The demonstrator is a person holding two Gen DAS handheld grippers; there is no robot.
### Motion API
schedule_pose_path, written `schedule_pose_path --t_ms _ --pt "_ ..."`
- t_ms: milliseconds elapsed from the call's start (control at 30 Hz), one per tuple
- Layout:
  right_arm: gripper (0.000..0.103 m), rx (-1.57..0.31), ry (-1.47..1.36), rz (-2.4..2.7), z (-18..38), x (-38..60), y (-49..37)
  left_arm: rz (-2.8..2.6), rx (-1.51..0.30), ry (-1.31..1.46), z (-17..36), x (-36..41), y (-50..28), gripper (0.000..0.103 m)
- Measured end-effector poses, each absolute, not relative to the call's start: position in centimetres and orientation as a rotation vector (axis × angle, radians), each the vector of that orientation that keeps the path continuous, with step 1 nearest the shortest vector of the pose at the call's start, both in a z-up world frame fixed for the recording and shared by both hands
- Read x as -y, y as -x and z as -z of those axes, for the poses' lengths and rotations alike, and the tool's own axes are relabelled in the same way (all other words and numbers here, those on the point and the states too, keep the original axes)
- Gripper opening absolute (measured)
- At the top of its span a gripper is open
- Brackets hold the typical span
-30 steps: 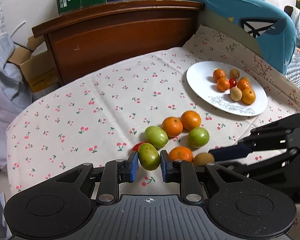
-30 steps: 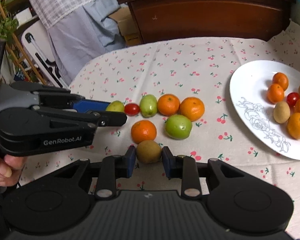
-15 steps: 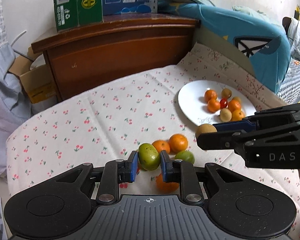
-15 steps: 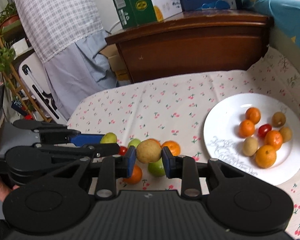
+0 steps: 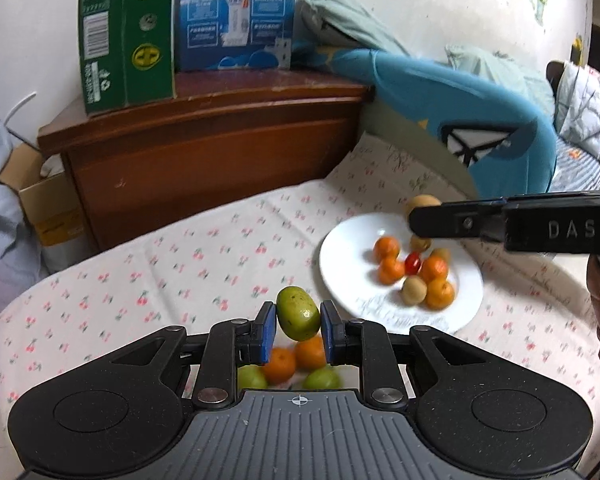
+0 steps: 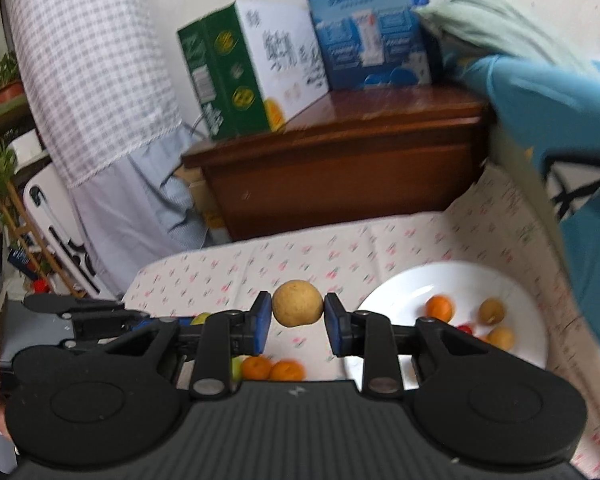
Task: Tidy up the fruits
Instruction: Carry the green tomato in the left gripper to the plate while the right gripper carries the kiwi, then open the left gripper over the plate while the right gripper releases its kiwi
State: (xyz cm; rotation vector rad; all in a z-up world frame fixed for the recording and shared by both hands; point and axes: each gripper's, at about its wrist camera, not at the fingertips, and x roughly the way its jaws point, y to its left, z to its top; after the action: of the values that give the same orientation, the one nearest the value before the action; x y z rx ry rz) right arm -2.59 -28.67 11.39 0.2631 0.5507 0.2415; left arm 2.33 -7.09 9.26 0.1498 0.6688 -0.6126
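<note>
The left tool (image 5: 298, 330) pinches a green fruit (image 5: 298, 318) across its middle; the right tool (image 6: 297, 322) grips a tan fruit (image 6: 297, 303). Both hang above the cherry-print cloth (image 5: 180, 264) near the plate (image 5: 340, 256): light, smooth, probably bruisable.

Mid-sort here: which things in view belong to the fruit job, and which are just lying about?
Job:
green fruit in left gripper
tan round fruit in right gripper
white plate of fruit
loose oranges on cloth

Lying about:
green carton
blue-and-white box
brown wooden cabinet
blue cushion
</note>
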Motion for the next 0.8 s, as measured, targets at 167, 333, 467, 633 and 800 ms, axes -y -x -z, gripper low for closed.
schedule_pose_path --t_ms 167,333,467,633,800 --pt "0.028 -0.513 -0.311 -0.170 -12.3 32.0 2.5 0.642 -0.649 -0.140 -9.9 8.5 -2.9 0.021" --pt "0.028 -0.508 -0.377 -0.116 -12.2 34.9 1.9 0.673 -0.637 -0.132 -9.9 10.2 -3.6 0.021" --pt "0.028 -0.537 -0.407 -0.092 -11.4 36.1 1.1 0.687 -0.656 -0.131 -9.3 11.4 -4.3 0.021" --pt "0.028 -0.576 -0.414 -0.047 -10.2 36.9 0.3 0.711 -0.666 -0.141 -8.6 13.1 -4.9 0.021" --pt "0.028 -0.617 -0.440 -0.027 -8.7 37.2 -0.4 0.723 -0.703 -0.130 -7.3 14.2 -5.8 0.021"
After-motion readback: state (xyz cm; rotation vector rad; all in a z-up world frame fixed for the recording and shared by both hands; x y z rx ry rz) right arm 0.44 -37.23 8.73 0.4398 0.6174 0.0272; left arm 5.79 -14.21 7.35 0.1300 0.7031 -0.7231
